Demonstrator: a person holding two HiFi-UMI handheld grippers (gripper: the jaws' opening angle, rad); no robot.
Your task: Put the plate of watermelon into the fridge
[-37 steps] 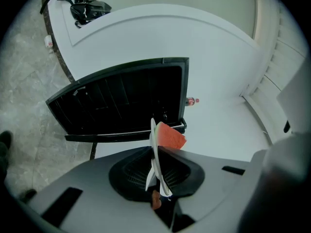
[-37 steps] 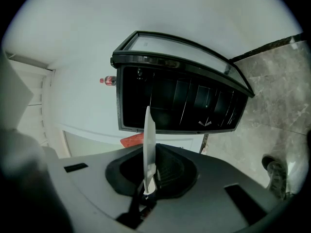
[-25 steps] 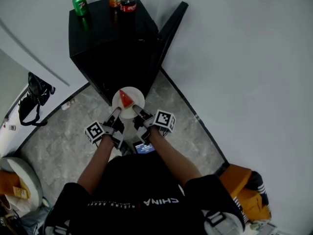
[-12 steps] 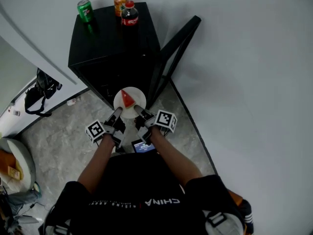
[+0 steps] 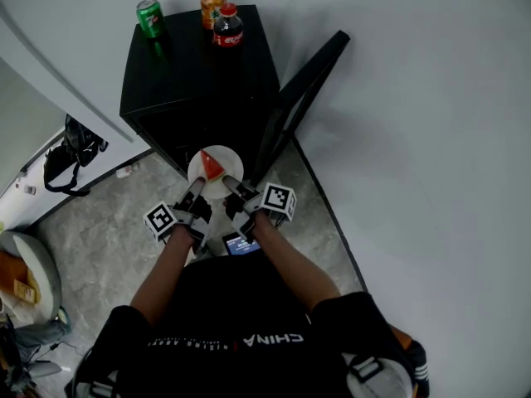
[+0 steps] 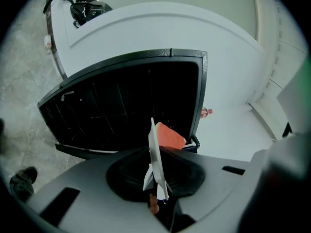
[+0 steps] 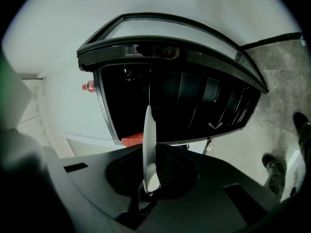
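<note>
1. Just in front of the open black fridge (image 5: 199,73), a white plate (image 5: 217,181) is held off the floor, level, at the mouth of the dark compartment.
2. On it lies a red watermelon wedge (image 5: 212,167); its long axis runs from the person toward the fridge, with the narrow tip aimed at the opening.
3. At the plate's near rim, the left gripper (image 5: 192,194) is clamped onto the edge, jaws closed down to the thickness of the rim.
4. Beside it, the right gripper (image 5: 235,191) pinches the same rim in the same way.
5. To the right, the fridge door (image 5: 305,89) stands swung wide.
6. On the fridge top stand a green can (image 5: 150,16), an orange can (image 5: 212,3) and a red-labelled cola bottle (image 5: 228,26); their print is too small to read.
7. Below, the person's black shirt (image 5: 241,313) bears white lettering reading "CHINA".
</note>
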